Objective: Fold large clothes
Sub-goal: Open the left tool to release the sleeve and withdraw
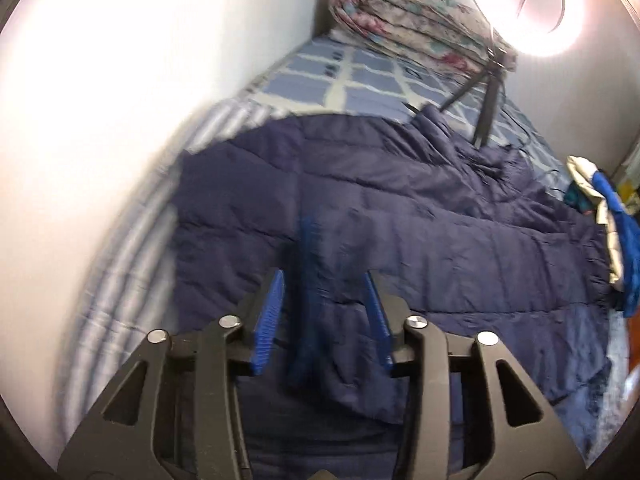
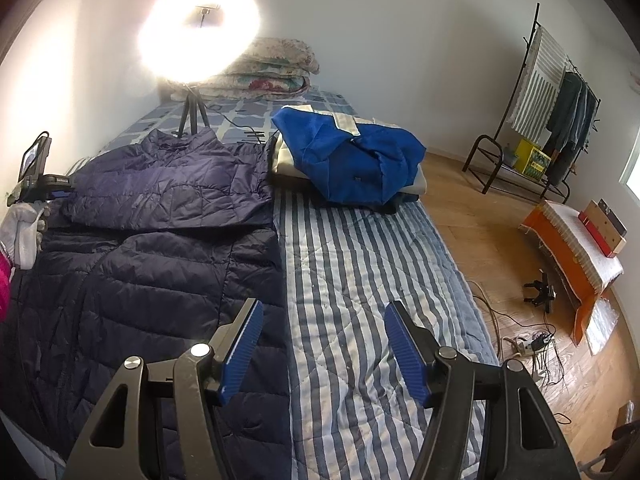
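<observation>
A large navy quilted jacket lies spread on the bed; in the right wrist view its upper part is folded over the lower part. My left gripper hovers over the jacket's near part, jaws apart and empty; the view is blurred. My right gripper is open and empty above the striped bedspread, just right of the jacket's edge. My left gripper also shows at the far left of the right wrist view, at the jacket's far side.
A blue and cream garment pile lies on the bed beyond the jacket, also seen in the left wrist view. A ring light on a tripod stands on the bed before folded floral quilts. A clothes rack, cables and boxes are on the floor right.
</observation>
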